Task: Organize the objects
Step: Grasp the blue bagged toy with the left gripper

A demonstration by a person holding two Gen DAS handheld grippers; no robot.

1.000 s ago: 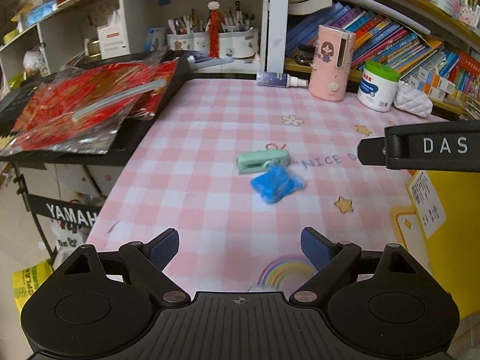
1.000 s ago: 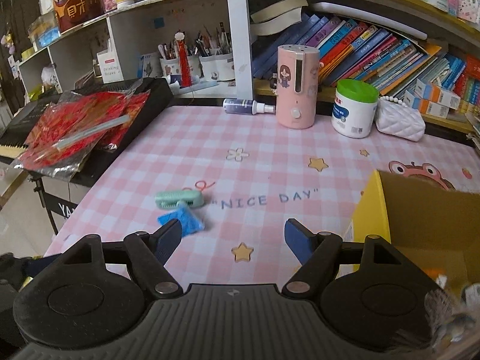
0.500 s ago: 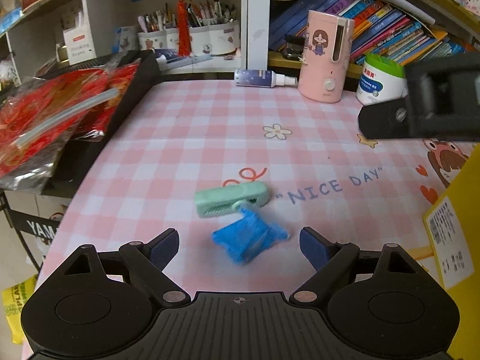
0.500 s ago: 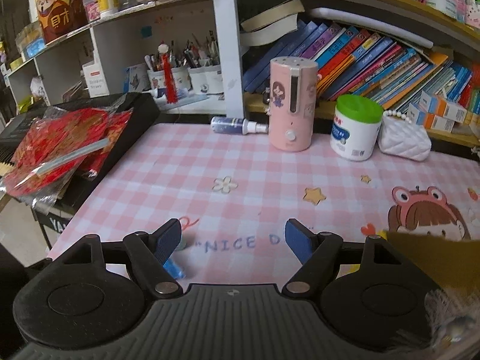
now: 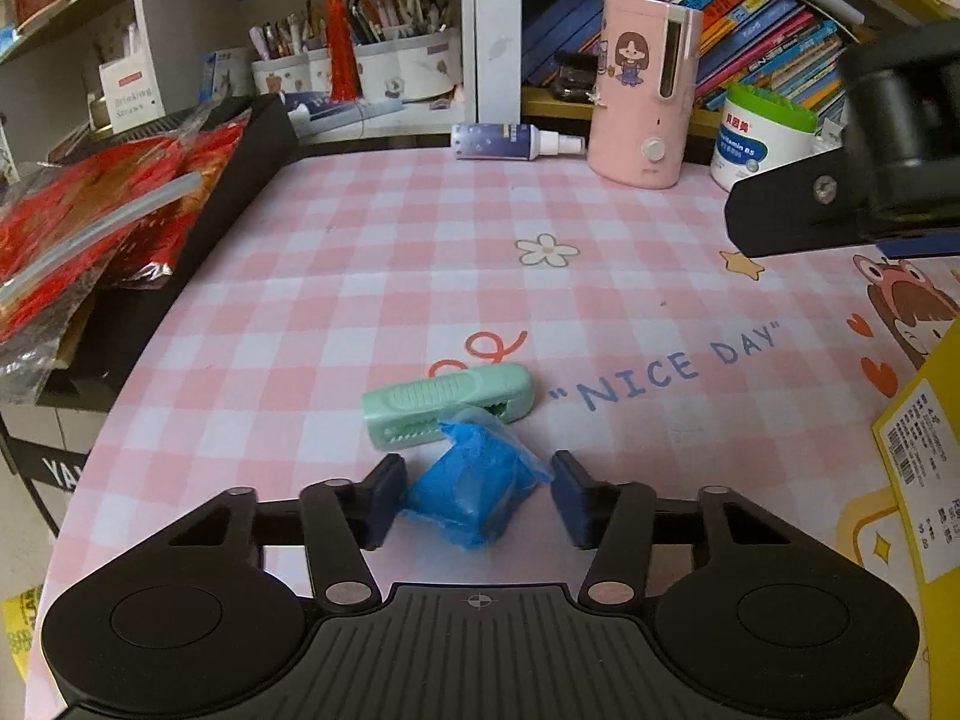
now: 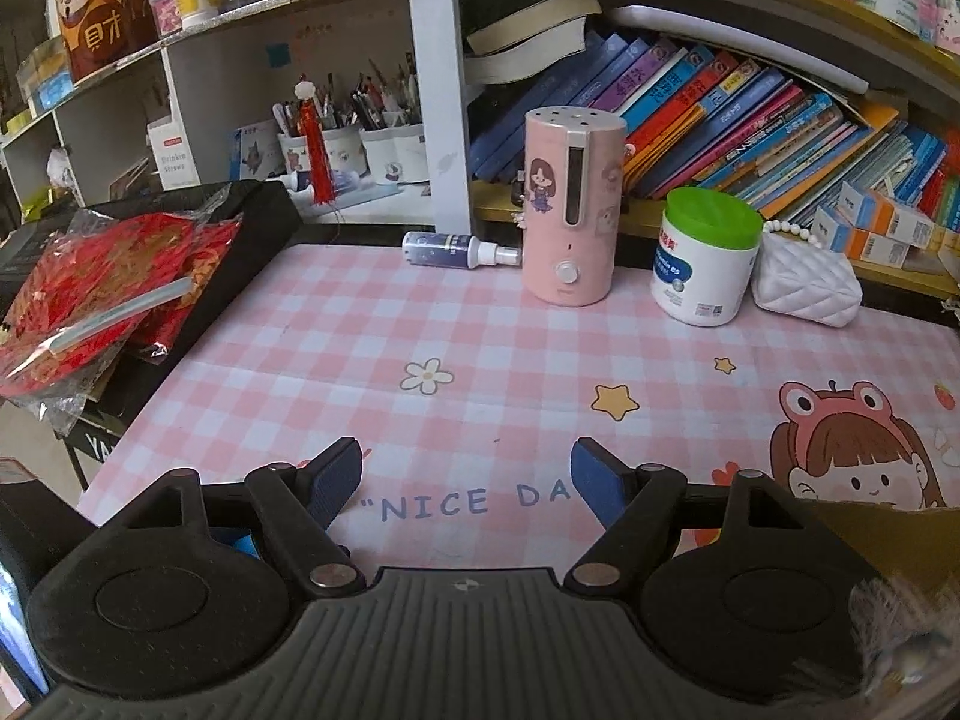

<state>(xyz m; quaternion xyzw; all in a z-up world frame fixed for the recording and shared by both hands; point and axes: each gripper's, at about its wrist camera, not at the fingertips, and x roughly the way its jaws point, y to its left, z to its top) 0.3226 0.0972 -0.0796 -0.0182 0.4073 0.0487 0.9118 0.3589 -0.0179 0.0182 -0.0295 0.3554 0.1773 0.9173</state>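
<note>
A crinkled blue packet (image 5: pixel 474 492) lies on the pink checked table mat (image 5: pixel 420 276), touching a mint green clip (image 5: pixel 447 405) just behind it. My left gripper (image 5: pixel 474 498) straddles the packet and its jaws are closing, with both blue pads against the packet's sides. In the right wrist view my right gripper (image 6: pixel 465 483) hovers open over the "NICE DAY" print with nothing between its fingers. Its black body (image 5: pixel 840 204) shows at the upper right of the left wrist view. A yellow cardboard box (image 5: pixel 924 456) stands at the right edge.
At the back stand a pink humidifier (image 6: pixel 570 210), a white jar with a green lid (image 6: pixel 702 264), a spray bottle (image 6: pixel 456 252) lying down and a white quilted pouch (image 6: pixel 804 282). A black keyboard with red foil packets (image 6: pixel 120 282) borders the left. Bookshelves rise behind.
My left gripper came forward and down over the blue packet and its jaws narrowed onto it. The right gripper drifted sideways, so packet and clip slid out of its view.
</note>
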